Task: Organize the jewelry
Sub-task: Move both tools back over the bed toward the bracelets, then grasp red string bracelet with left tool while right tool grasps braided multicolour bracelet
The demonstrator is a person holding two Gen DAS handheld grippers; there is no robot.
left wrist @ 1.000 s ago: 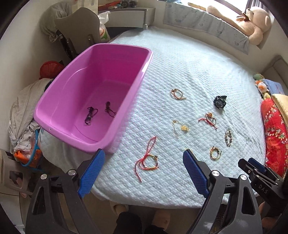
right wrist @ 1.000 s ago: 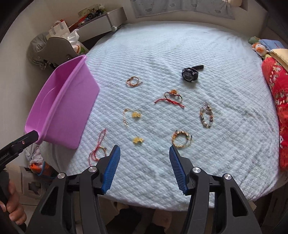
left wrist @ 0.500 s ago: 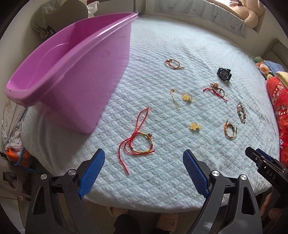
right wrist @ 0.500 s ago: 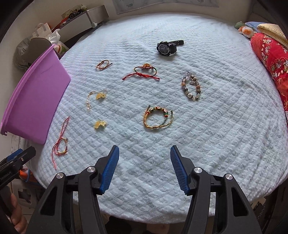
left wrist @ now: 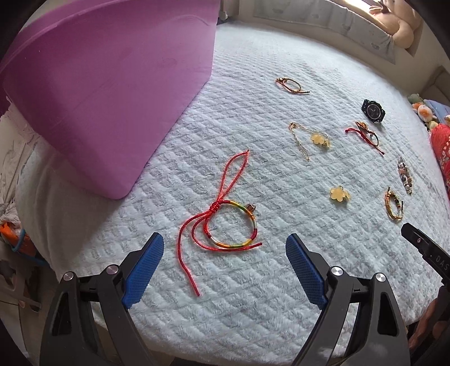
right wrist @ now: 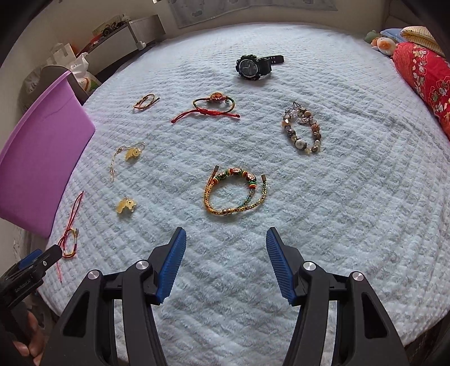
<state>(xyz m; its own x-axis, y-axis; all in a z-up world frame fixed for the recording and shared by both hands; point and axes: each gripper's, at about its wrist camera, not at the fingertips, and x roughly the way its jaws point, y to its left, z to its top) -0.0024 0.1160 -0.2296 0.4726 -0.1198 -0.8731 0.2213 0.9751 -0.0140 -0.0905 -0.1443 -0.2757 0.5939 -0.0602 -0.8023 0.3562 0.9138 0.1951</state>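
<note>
Several pieces of jewelry lie spread on a pale blue quilted bed (left wrist: 253, 295). My left gripper (left wrist: 225, 247) is open, low over a red-corded rainbow bracelet (left wrist: 233, 225), which lies just ahead between its fingers. My right gripper (right wrist: 225, 242) is open, just short of a gold braided bead bracelet (right wrist: 234, 191). A purple tub (left wrist: 112, 93) stands on the bed at the left. Also on the bed are a black watch (right wrist: 251, 66), a beaded bracelet (right wrist: 302, 131), a red cord bracelet (right wrist: 209, 108), a thin gold chain with a yellow charm (left wrist: 309, 138), a loose yellow flower charm (left wrist: 339, 194) and a small brown cord bracelet (left wrist: 289, 84).
A red patterned pillow (right wrist: 424, 73) and small plush toys (right wrist: 379, 42) lie at the bed's right edge. A teddy bear (left wrist: 393, 22) sits on the far ledge. A shelf (right wrist: 123, 36) and bags stand beyond the tub. The bed's front edge is right below both grippers.
Both grippers have dropped lower and moved forward toward the bed. The rainbow bracelet and the gold braided bracelet now lie much closer to the fingers. The tub's inside is no longer visible.
</note>
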